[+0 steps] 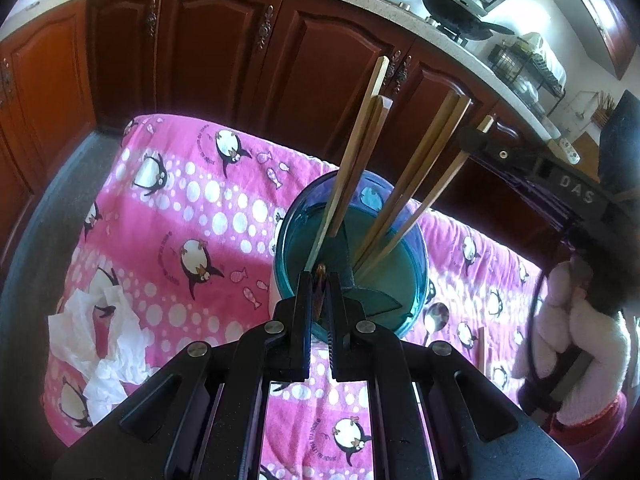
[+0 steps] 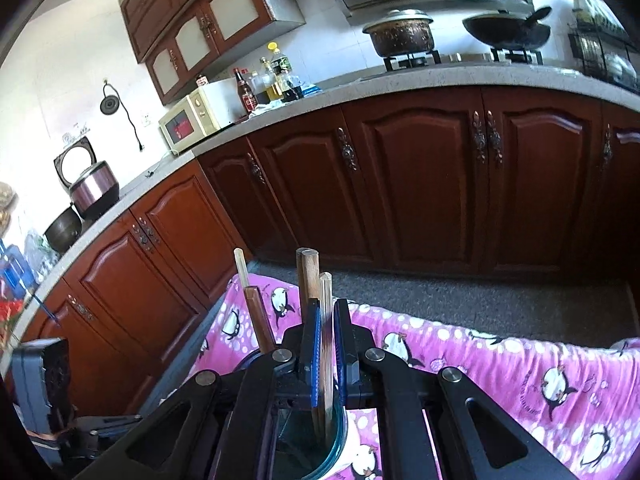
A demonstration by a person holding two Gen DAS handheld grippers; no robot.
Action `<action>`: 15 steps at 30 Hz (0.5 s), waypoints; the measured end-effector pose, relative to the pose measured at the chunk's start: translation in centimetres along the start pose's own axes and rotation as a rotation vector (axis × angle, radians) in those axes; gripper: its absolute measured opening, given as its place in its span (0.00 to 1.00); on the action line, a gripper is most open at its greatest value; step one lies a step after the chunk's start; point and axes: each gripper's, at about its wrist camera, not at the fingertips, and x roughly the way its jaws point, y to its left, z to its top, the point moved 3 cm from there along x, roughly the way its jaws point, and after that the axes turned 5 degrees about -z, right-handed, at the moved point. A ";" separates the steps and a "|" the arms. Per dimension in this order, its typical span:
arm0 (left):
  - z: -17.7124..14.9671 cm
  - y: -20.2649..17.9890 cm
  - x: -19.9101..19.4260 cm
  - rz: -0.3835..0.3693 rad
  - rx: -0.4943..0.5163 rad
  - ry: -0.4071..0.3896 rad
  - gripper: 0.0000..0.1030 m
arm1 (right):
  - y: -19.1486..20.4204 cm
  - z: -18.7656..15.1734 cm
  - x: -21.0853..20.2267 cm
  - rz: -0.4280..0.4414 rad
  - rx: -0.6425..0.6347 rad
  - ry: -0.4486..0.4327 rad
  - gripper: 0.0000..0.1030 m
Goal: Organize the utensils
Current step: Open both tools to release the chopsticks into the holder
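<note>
Over blue holder [image 1: 416,248]: left gripper [image 1: 320,280] pinching brown utensil tip, right gripper [image 2: 326,312] near-closed around chopstick [image 2: 326,300]; lower straight, release inside rim.

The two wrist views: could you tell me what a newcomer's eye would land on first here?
First, the blue holder standing on the pink penguin cloth, with wooden chopsticks fanning up out of it. Next, the left gripper, shut on something thin at the holder's near rim, and the right gripper, its fingers around a chopstick above the holder. A spoon lies on the cloth beside the holder.
</note>
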 end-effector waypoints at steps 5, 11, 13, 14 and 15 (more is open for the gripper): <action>0.0 0.0 0.0 0.002 0.004 -0.003 0.05 | -0.6 -0.1 -1.0 0.006 0.030 -0.001 0.26; 0.0 0.1 -0.1 0.007 -0.008 -0.002 0.05 | -1.4 -0.3 -3.0 0.011 0.044 -0.016 0.30; 0.0 0.1 -0.2 0.004 -0.014 -0.002 0.05 | -1.6 -0.6 -3.4 0.011 0.051 -0.012 0.30; 0.0 0.2 -0.3 0.000 -0.018 -0.004 0.06 | -1.7 -0.8 -3.6 0.009 0.055 -0.007 0.30; 0.0 0.2 -0.3 -0.001 -0.022 -0.005 0.08 | -1.8 -1.1 -3.8 0.009 0.059 -0.002 0.30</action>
